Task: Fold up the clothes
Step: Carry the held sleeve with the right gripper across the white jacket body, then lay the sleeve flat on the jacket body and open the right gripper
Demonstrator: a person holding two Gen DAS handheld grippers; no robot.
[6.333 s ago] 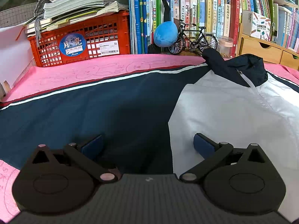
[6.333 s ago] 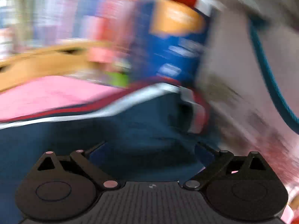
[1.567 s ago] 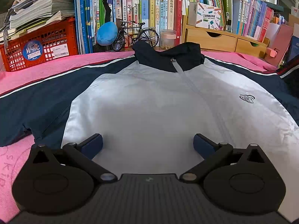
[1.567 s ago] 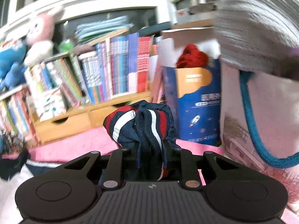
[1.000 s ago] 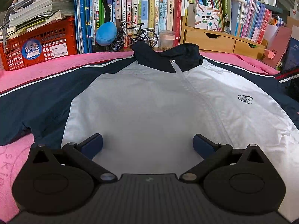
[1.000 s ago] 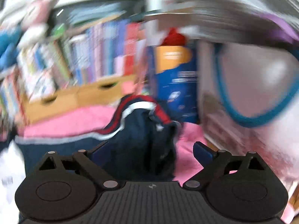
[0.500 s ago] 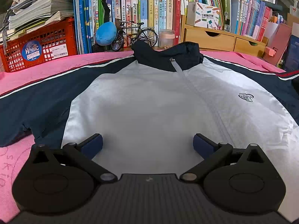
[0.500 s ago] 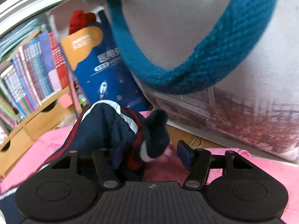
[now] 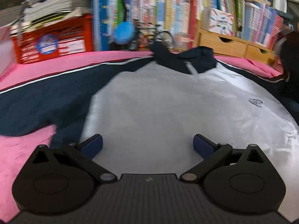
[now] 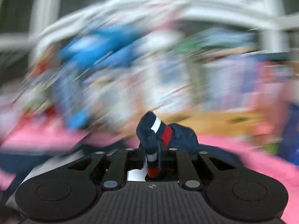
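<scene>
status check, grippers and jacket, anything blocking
Left gripper open, hovering over jacket front. Right gripper closing on sleeve cuff, cuff between jaws. Nothing seen blocking; right view blurred.

No legible text: crate (image 9: 54, 41) labels, book spines (image 9: 168, 16) and jacket (image 9: 168, 108) emblem all blurred.

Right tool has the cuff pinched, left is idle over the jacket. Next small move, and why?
Probably carry the cuff inward across the white chest panel and lay it there. The right tool is closing with the cuff between its fingers, lifted off the pink cloth. The jacket lies flat, zipped, and the left tool is open above it, holding nothing.
</scene>
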